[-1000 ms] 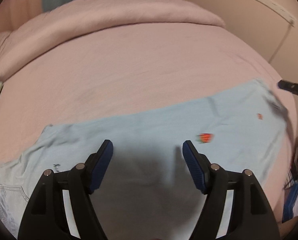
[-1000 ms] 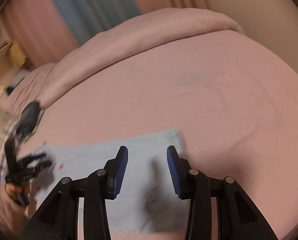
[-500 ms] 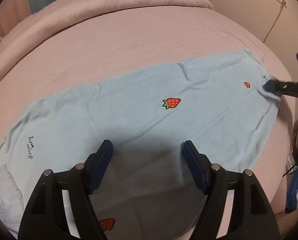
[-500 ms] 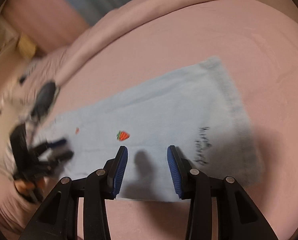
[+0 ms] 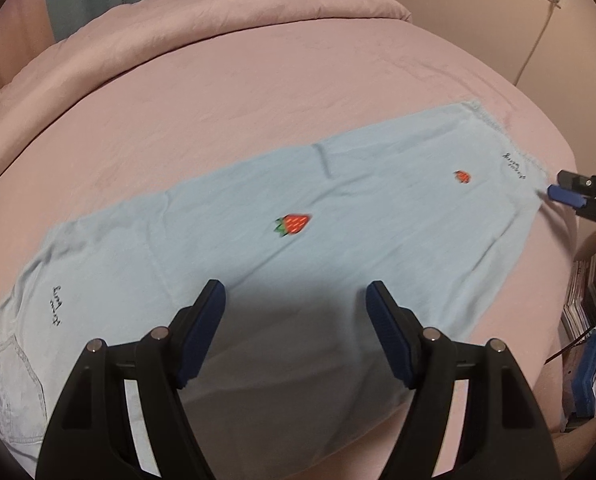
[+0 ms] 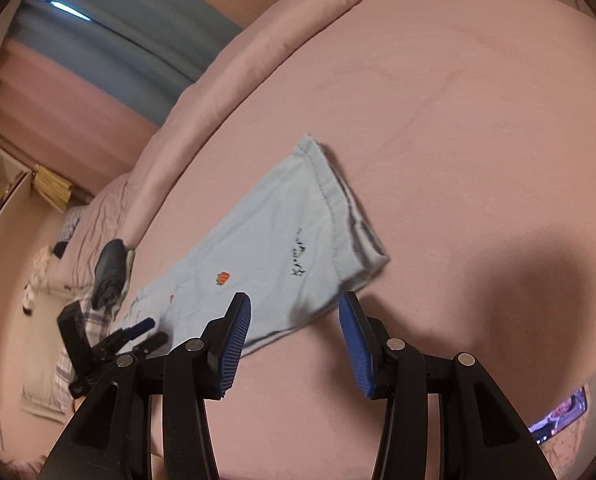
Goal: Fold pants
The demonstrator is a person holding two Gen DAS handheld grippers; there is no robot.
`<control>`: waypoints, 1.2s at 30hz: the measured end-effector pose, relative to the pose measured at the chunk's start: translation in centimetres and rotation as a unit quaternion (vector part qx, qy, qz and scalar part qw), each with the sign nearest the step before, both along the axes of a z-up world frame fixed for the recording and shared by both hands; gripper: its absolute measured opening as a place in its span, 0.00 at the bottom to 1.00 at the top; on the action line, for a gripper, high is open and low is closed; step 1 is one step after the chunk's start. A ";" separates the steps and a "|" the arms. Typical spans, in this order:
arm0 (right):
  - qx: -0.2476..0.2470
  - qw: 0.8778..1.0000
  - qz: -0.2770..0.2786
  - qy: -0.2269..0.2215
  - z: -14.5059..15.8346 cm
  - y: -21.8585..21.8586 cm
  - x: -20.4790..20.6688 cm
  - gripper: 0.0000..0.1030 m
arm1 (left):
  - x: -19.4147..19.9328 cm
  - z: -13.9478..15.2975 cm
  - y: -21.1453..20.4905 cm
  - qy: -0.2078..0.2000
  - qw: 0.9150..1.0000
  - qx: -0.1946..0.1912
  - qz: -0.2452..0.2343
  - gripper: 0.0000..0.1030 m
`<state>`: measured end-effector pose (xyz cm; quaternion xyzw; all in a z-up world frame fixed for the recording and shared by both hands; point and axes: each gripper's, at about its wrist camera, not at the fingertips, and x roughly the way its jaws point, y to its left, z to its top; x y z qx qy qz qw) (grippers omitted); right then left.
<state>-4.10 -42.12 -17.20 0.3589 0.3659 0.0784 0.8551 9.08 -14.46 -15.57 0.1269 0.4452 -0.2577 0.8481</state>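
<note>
Light blue pants [image 5: 337, 208] with red strawberry prints lie flat across the pink bed [image 5: 258, 112], waist at the left and leg hems at the right. My left gripper [image 5: 296, 296] hovers open over the near edge of the pants at mid-length, with nothing between its fingers. My right gripper [image 6: 294, 304] is at the hem end [image 6: 337, 216]; its jaws are opening and the near corner of the cloth lies just past the fingertips, untouched by the pads. Each gripper shows in the other's view: the right gripper [image 5: 565, 196] and the left gripper [image 6: 138, 332].
A rolled pink duvet [image 5: 218, 12] runs along the far side of the bed. A dark folded garment [image 6: 108, 272] sits past the waist end. Stacked books and a blue box [image 5: 585, 320] stand beside the bed's right edge. A lit screen [image 6: 557, 416] lies at the lower right.
The left gripper drew back, so more of the pants shows beyond it. The right gripper rolled, sank toward the hem's near corner, and its jaws widened.
</note>
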 end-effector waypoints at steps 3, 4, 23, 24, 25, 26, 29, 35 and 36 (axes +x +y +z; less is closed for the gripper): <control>0.013 1.000 0.003 0.006 -0.3 0.4 0.2 0.46 | -0.3 0.2 -0.9 -0.002 1.000 0.003 -0.012 0.71; 0.015 1.000 0.005 0.008 -0.4 0.5 0.2 0.46 | -0.2 0.3 -1.2 0.000 1.000 0.002 -0.015 0.71; 0.068 0.992 -0.104 -0.030 -2.6 0.6 2.2 0.41 | 1.2 -0.3 -2.7 0.159 0.964 -0.210 0.035 0.72; 0.062 0.991 -0.110 -0.030 -2.5 0.6 2.3 0.29 | 1.3 -0.5 -2.9 0.163 0.963 -0.212 0.039 0.72; 0.055 0.991 -0.117 -0.025 -2.5 0.6 2.5 0.17 | 1.4 -0.8 -2.8 0.170 0.961 -0.215 0.043 0.72; 0.053 0.991 -0.123 -0.019 -2.4 0.6 2.8 0.14 | 1.4 -0.9 -2.6 0.176 0.958 -0.222 0.046 0.72; 0.015 0.992 -0.126 -0.022 -0.9 1.4 3.0 0.12 | 1.4 -0.8 -1.8 0.190 0.950 -0.243 0.053 0.72; -0.137 0.985 -0.053 -0.091 4.7 6.9 3.8 0.12 | 1.6 -0.4 -0.4 0.214 0.928 -0.296 0.074 0.73; -0.158 0.982 -0.038 -0.098 5.1 8.0 4.0 0.12 | 1.5 -0.2 -0.1 0.215 0.922 -0.314 0.074 0.73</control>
